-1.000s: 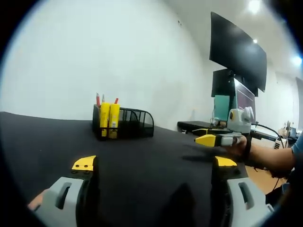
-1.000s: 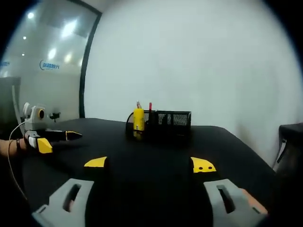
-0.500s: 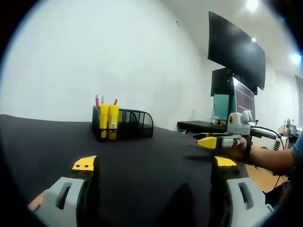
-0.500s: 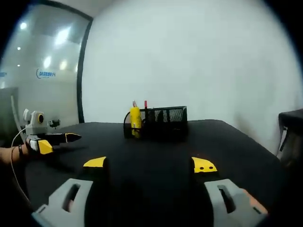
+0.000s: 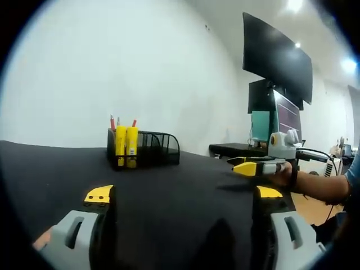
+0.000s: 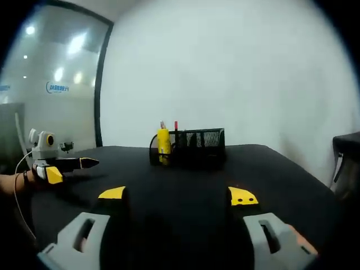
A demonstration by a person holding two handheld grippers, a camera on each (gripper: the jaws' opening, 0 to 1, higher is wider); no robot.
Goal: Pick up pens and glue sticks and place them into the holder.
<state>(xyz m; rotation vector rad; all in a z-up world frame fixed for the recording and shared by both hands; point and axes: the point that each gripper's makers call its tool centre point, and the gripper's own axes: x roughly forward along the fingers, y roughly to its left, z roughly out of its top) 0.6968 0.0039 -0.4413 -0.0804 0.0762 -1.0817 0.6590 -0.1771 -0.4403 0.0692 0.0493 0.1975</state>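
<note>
A black mesh holder stands on the black table, far ahead of my left gripper. Two yellow glue sticks and red-tipped pens stand upright at its left end. The left gripper is open with nothing between its yellow-tipped jaws. In the right gripper view the holder sits ahead, with a glue stick and pens in it. My right gripper is open and empty too. Each gripper appears in the other's view, hovering low over the table: right gripper, left gripper.
A person's forearm holds the right gripper. Dark monitors and a lit screen stand beyond the table's right end. A glass wall lies past the table's left side. A white wall backs the holder.
Both views have shifted a little with the hands. The holder and its contents have not moved. Both grippers remain open and empty.
</note>
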